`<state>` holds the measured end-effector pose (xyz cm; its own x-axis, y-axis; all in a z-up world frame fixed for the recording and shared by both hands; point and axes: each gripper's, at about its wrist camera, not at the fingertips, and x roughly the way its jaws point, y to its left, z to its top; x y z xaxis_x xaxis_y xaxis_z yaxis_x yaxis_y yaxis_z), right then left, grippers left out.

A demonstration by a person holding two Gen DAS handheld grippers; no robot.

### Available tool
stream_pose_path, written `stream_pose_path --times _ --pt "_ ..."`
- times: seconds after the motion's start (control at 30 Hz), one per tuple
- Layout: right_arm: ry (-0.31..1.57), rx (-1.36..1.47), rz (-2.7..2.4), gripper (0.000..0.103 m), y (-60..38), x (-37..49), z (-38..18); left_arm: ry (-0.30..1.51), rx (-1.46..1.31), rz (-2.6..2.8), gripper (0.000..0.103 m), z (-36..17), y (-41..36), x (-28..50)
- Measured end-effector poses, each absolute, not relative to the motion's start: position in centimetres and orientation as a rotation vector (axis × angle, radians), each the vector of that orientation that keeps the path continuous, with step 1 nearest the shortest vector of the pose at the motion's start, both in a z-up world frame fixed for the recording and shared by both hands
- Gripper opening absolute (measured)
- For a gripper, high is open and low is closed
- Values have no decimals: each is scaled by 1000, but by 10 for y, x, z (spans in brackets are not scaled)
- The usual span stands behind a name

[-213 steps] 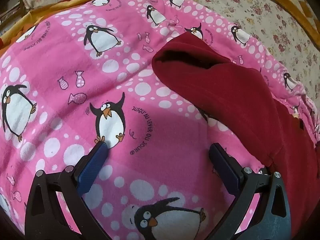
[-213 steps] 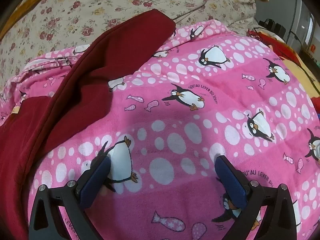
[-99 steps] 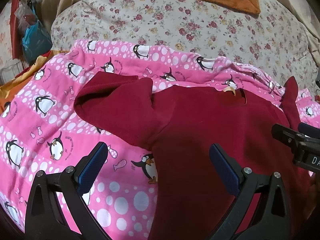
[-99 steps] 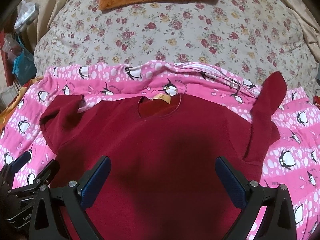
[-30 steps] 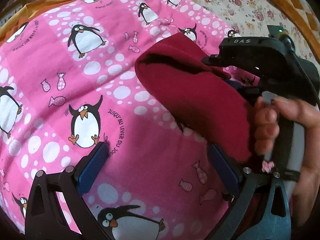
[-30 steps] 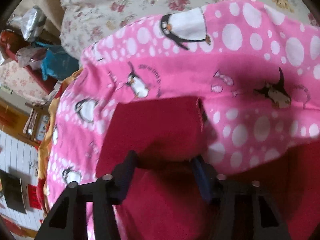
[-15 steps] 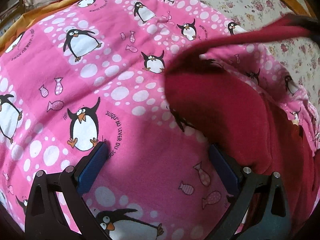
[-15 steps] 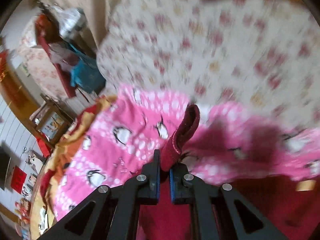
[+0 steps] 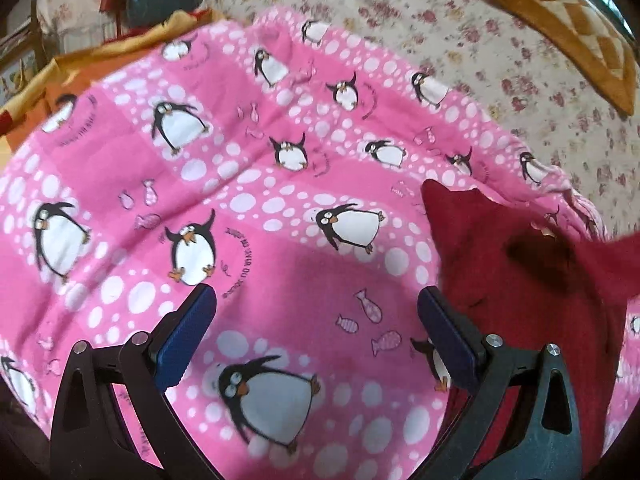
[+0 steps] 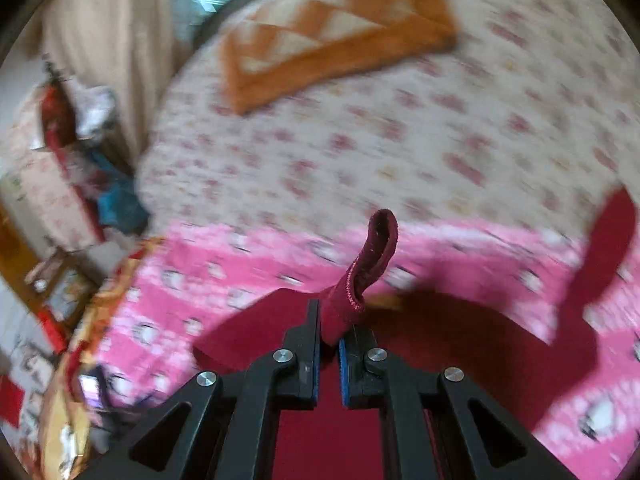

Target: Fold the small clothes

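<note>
A dark red shirt (image 9: 520, 280) lies on a pink penguin blanket (image 9: 240, 184), at the right of the left wrist view. My right gripper (image 10: 329, 344) is shut on the shirt's sleeve (image 10: 368, 264) and holds it lifted over the shirt body (image 10: 460, 344). The other sleeve (image 10: 608, 248) sticks up at the far right. My left gripper (image 9: 316, 316) is open and empty, low over the blanket just left of the shirt.
A floral bedspread (image 10: 400, 140) lies beyond the blanket, with an orange patterned cushion (image 10: 332, 28) on it. Orange and yellow cloth (image 9: 80, 68) and clutter (image 10: 64, 168) sit off the bed's left side.
My right gripper closed on the left sleeve and carried it up and across over the shirt body. In the left wrist view the sleeve has left the blanket. My left gripper stayed open.
</note>
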<state>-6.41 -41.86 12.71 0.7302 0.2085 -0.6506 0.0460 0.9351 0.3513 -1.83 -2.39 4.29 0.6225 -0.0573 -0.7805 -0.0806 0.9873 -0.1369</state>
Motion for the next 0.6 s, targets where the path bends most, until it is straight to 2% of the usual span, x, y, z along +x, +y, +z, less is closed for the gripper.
stream_pose_path --times 0.27,0.4,0.47,0.5,0.53,0.6 --pt "887 342 -140 6 -479 -96 58 924 -113 -83 101 41 -51 -20" --pt "925 329 -196 8 -488 -105 46 920 -80 -106 101 40 -61 -19" --pt "955 319 -219 27 -489 -106 46 905 -90 -115 101 42 -62 -18" --pt "952 306 -249 51 -489 -108 48 896 -97 -117 101 44 -62 -18" --pt "927 300 -268 63 -489 -111 52 886 -104 -117 101 45 -62 -17" --pt "881 274 -273 64 -484 -118 63 881 -112 -110 101 45 -62 -14"
